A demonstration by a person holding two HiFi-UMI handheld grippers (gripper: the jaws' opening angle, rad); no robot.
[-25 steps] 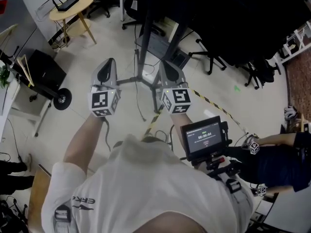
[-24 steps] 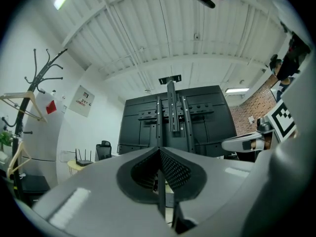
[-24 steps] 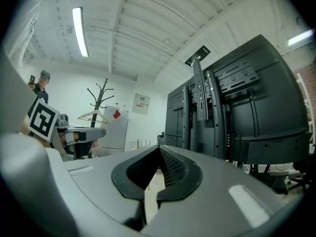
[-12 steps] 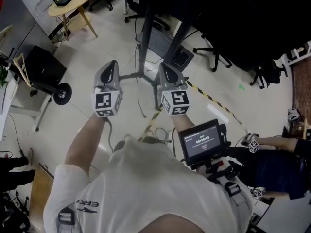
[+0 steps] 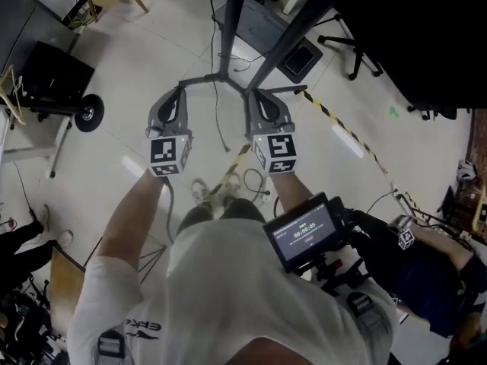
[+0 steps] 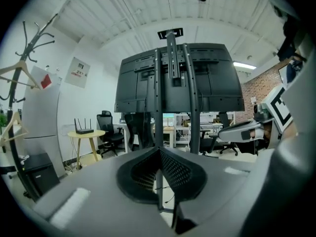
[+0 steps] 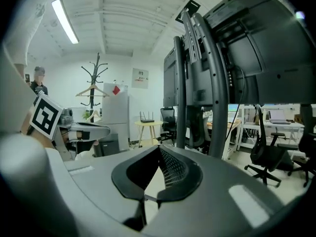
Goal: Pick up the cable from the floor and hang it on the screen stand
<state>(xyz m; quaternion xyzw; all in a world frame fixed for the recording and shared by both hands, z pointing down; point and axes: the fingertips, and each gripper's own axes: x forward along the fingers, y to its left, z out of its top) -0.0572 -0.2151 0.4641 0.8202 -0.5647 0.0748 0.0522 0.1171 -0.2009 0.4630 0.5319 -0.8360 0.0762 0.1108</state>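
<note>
Both my grippers are out in front of me, side by side over the pale floor. The left gripper has its jaws pressed together with nothing in them. In the left gripper view the two ribbed pads meet in a single seam. The right gripper is the same, with jaws closed tip to tip and empty.

The cable is down on the floor, right in the gap between the two grippers and touching neither. It's thin and dark, a loose wavy line on the light tiles. It runs from the base of the screen stand toward me and ends in a free tip. Through the slot under my left jaws I catch a sliver of it on the floor, a fine black thread. Closer to my feet there's a looser tangle of cord loops. I cannot tell whether that's the same cable.

A yellow-and-black striped strip crosses the floor to my right, passing beside the stand's legs. The stand's two dark posts rise straight ahead of both grippers, carrying the big black screen.
</note>
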